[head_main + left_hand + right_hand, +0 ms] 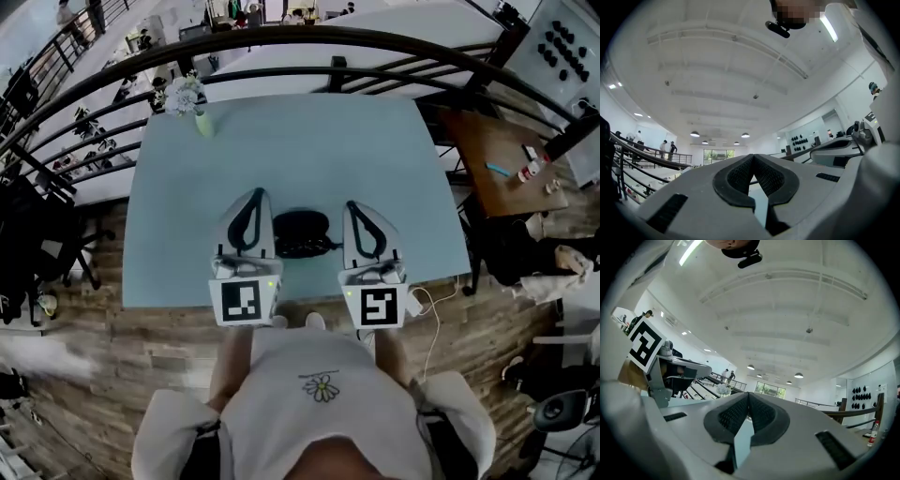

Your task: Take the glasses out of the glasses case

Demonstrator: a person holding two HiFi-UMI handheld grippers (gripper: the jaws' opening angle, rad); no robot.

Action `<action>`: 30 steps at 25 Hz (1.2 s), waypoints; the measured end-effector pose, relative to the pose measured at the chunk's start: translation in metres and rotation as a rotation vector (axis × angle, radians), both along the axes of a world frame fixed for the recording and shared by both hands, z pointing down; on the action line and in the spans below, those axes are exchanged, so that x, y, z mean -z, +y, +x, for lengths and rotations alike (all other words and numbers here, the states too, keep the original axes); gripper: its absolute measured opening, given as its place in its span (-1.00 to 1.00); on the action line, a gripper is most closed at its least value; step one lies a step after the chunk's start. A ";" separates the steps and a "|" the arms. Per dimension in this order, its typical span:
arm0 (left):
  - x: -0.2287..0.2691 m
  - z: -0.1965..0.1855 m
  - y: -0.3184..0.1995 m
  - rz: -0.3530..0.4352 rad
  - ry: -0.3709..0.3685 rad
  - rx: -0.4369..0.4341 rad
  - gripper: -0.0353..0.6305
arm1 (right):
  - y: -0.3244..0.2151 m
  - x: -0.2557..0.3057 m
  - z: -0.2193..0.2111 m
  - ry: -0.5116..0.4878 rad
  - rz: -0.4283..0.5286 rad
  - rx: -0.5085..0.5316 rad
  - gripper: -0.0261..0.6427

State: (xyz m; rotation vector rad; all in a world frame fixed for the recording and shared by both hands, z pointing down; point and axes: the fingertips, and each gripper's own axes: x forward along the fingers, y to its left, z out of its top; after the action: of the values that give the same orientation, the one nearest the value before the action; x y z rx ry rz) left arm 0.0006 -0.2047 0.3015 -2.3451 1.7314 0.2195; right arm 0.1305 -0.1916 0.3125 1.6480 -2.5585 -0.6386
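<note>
we see a black oval glasses case (302, 232) on the pale blue table (281, 141), between our left gripper (257, 193) and right gripper (353, 205), both sets of jaws pressed together, empty

Looking like a mezzanine in an open office or lab hall, with a black railing (328, 37) curving past the far edge of a pale blue table (281, 141) on wood-plank floor (122, 347). Showing a high white ceiling (740, 70) carrying round lamps (694, 134), a far window (716, 154), and people (666, 148) standing far off at the left. Also holding a brown desk (487, 141) and a board of black knobs (562, 42) at the right.
</note>
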 end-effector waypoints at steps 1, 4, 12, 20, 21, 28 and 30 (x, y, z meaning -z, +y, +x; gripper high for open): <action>0.000 0.001 0.000 0.005 0.002 0.007 -0.85 | -0.001 0.001 -0.001 -0.013 0.005 0.011 -0.89; -0.001 0.003 -0.003 0.007 -0.005 0.017 -0.85 | -0.003 -0.004 -0.003 -0.019 0.000 0.028 -0.89; -0.009 -0.007 -0.003 -0.020 -0.027 0.046 -0.85 | -0.013 -0.030 -0.019 0.102 -0.108 0.098 -0.89; -0.022 -0.032 -0.008 -0.047 -0.004 0.072 -0.85 | -0.018 -0.095 -0.061 0.479 -0.251 0.294 -0.61; -0.025 -0.035 -0.009 -0.055 -0.002 0.075 -0.85 | -0.018 -0.107 -0.065 0.537 -0.262 0.319 -0.60; -0.042 -0.052 -0.018 -0.095 -0.020 0.083 -0.85 | -0.020 -0.201 -0.081 0.866 -0.379 0.447 -0.44; -0.046 -0.056 -0.022 -0.097 -0.024 0.084 -0.85 | -0.023 -0.227 -0.081 0.935 -0.425 0.463 -0.42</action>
State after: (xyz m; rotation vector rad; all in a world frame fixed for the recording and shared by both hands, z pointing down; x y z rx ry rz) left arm -0.0555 -0.2263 0.3470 -2.3246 1.8639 0.0951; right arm 0.0494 -0.2144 0.5392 0.4304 -2.1022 -0.6117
